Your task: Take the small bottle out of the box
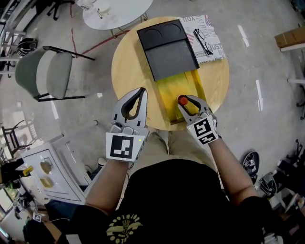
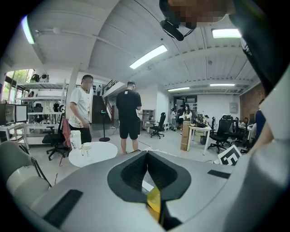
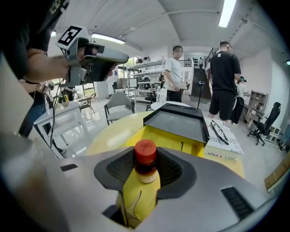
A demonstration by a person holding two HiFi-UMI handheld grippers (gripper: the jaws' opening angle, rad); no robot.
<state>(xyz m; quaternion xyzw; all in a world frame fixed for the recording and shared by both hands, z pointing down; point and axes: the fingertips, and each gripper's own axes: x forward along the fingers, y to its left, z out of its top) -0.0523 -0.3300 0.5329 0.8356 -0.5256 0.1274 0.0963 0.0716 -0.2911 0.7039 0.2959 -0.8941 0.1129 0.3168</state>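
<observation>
A small bottle (image 1: 183, 100) with a red cap stands upright at the near end of an open yellow box (image 1: 167, 90) on the round wooden table (image 1: 127, 62). My right gripper (image 1: 188, 102) is shut on the bottle; in the right gripper view its pads press the neck of the bottle (image 3: 146, 166) from both sides, with the yellow box (image 3: 170, 139) below. The box's black lid (image 1: 167, 47) lies folded back at the far side. My left gripper (image 1: 141, 95) is shut on nothing, over the table's near left edge, left of the box.
A pair of glasses (image 1: 202, 41) rests on a printed sheet (image 1: 212, 26) at the table's far right. A grey chair (image 1: 45, 71) stands to the left, a white round table (image 1: 114, 12) beyond. Two people (image 3: 224, 77) stand past the table.
</observation>
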